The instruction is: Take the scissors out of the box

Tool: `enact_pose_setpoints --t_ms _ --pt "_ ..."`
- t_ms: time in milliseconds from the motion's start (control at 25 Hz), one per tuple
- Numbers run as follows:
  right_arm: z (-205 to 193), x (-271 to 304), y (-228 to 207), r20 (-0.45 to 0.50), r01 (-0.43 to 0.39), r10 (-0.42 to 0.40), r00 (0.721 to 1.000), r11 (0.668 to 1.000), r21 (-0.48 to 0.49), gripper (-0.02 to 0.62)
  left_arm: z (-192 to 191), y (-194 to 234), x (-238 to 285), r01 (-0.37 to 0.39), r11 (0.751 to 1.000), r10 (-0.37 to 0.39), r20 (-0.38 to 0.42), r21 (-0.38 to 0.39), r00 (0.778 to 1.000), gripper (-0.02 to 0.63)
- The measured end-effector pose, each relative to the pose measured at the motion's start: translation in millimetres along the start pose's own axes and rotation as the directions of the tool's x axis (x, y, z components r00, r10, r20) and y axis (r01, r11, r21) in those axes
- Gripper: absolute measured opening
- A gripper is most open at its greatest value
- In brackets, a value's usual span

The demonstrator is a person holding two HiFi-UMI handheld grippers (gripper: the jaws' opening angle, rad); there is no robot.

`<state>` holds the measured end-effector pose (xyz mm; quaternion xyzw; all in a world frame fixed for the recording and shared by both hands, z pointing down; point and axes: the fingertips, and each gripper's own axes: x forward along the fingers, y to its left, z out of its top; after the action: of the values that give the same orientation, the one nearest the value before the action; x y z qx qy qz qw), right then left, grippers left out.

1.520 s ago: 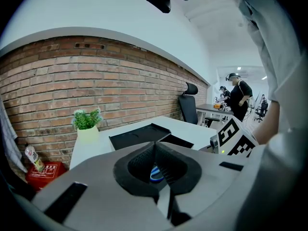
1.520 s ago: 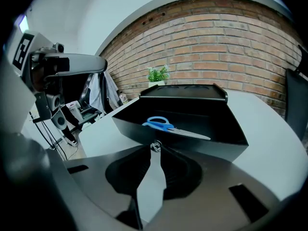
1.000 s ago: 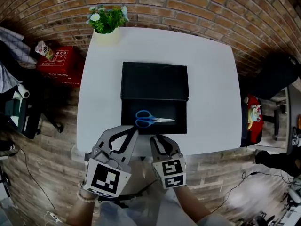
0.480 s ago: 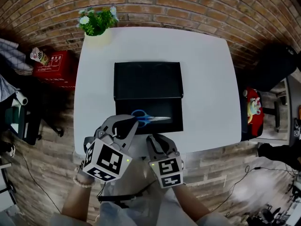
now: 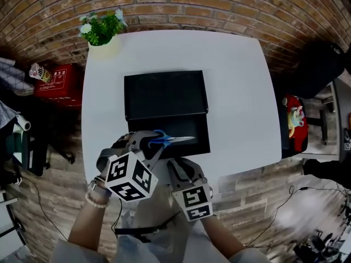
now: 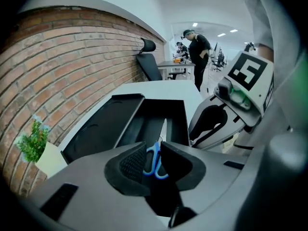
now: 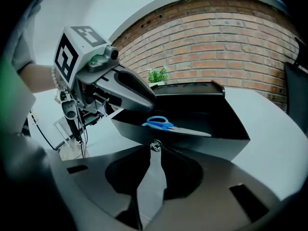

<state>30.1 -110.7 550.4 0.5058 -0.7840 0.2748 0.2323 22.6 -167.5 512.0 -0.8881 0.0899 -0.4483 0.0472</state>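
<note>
A black box (image 5: 164, 92) lies open on the white table (image 5: 241, 86), its lid folded back. Scissors (image 5: 171, 139) with blue handles lie flat in its near tray, blades pointing right. My left gripper (image 5: 149, 143) points steeply down over the tray's near left corner. Its jaws are opening, and in the left gripper view the blue handles of the scissors (image 6: 155, 161) show in the gap of the left gripper (image 6: 153, 159), with the pads not pressing on them. My right gripper (image 5: 181, 163) hovers shut and empty at the table's front edge. Beyond the right gripper (image 7: 154, 147) lie the scissors (image 7: 166, 124).
A potted plant (image 5: 101, 29) stands at the table's far left corner, against the brick wall. A red crate (image 5: 55, 81) sits on the floor to the left. The table edge runs just under both grippers. A person (image 6: 197, 47) stands far off in the room.
My left gripper has come down and forward over the scissors' handles, rolling as it went, and its jaws have parted from shut. The right gripper has stayed put.
</note>
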Motion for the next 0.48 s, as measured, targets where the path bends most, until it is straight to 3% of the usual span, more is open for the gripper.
enact_pose_setpoints --t_ms 480 --pt "-1.2 -1.2 -4.3 0.010 -0.013 0.013 1.000 1.000 0.020 0.087 -10.8 -4.5 32.4 0.088 0.984 -0.063 -0.159 0.157 0.985 0.107"
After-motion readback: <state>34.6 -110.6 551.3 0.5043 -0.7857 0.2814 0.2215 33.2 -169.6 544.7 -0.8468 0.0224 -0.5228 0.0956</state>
